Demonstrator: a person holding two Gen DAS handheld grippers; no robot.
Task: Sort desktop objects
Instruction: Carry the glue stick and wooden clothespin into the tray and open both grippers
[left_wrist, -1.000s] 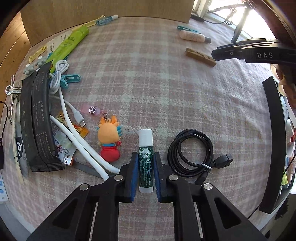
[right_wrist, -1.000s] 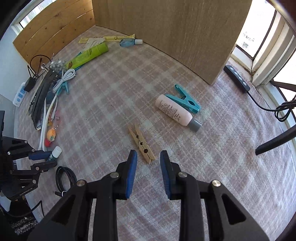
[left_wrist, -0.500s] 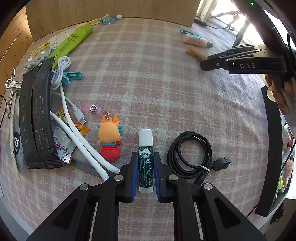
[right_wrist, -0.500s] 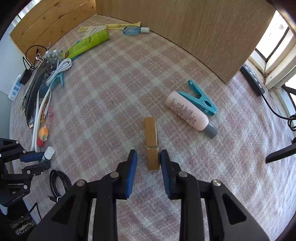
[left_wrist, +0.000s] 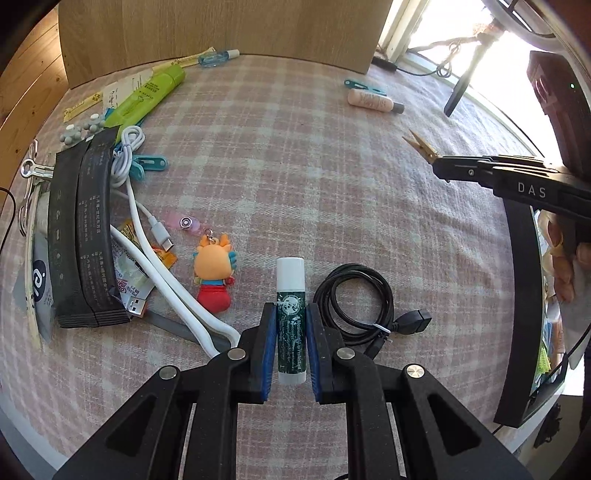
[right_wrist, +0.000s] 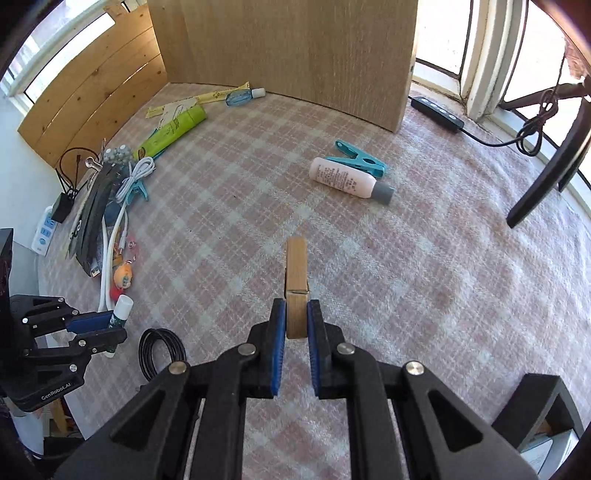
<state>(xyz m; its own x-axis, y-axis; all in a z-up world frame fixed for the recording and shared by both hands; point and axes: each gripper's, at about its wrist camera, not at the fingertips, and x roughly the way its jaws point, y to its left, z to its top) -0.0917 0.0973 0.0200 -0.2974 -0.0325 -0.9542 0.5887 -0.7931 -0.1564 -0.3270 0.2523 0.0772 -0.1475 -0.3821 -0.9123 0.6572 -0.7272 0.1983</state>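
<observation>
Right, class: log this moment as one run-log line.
left gripper: shut on lip balm | right gripper: shut on wooden clothespin | sorting underway

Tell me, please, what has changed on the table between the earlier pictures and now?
The right gripper came down over the wooden clothespin, shut on it and lifted it off the checked cloth. The left gripper tightened slightly and stays shut on the glue stick. The pink bottle, teal clip, black cable and left-side clutter stayed put.

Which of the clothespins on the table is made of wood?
The wooden clothespin clamped in the right tool; the others, by the pink bottle and white cable, are teal plastic.
</observation>
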